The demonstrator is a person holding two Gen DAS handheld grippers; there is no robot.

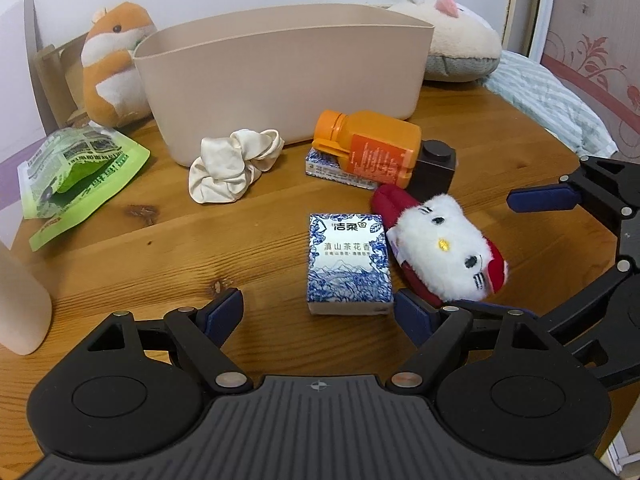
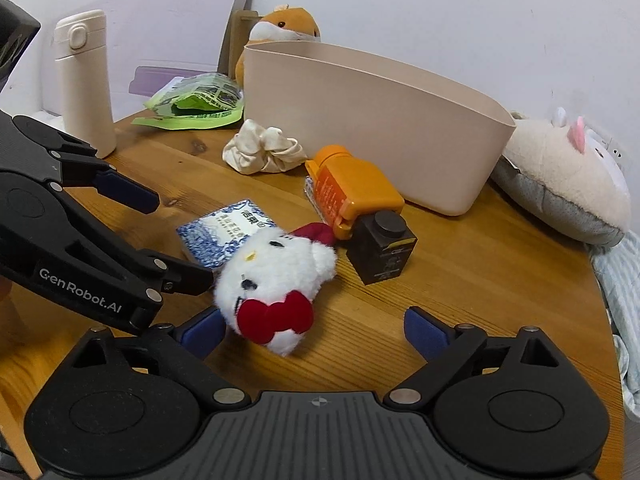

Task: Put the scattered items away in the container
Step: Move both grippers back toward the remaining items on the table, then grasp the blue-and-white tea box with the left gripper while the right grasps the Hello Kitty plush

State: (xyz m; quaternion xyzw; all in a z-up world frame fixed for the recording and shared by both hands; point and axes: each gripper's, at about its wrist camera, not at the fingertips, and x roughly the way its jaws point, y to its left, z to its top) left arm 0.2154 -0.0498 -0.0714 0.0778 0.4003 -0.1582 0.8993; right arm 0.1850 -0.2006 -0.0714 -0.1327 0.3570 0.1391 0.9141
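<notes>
Wooden tabletop (image 1: 140, 240) against a pale wall, with the beige container (image 1: 280, 80) at its far edge, nothing visible inside it. My left gripper (image 1: 318, 316) has its jaws apart, holding nothing; the blue-and-white tissue pack (image 1: 348, 264) lies flat just ahead, slightly right of centre, its long axis running straight away from me, near end between the fingertips. My right gripper (image 2: 314, 330) is likewise spread and empty, with the white plush cat (image 2: 274, 292) ahead and left of centre, touching the pack. Orange bottle (image 1: 368, 146), black box (image 1: 434, 168) and white scrunchie (image 1: 232, 168) lie nearer the container. Judgement: the left is better placed for the pack.
</notes>
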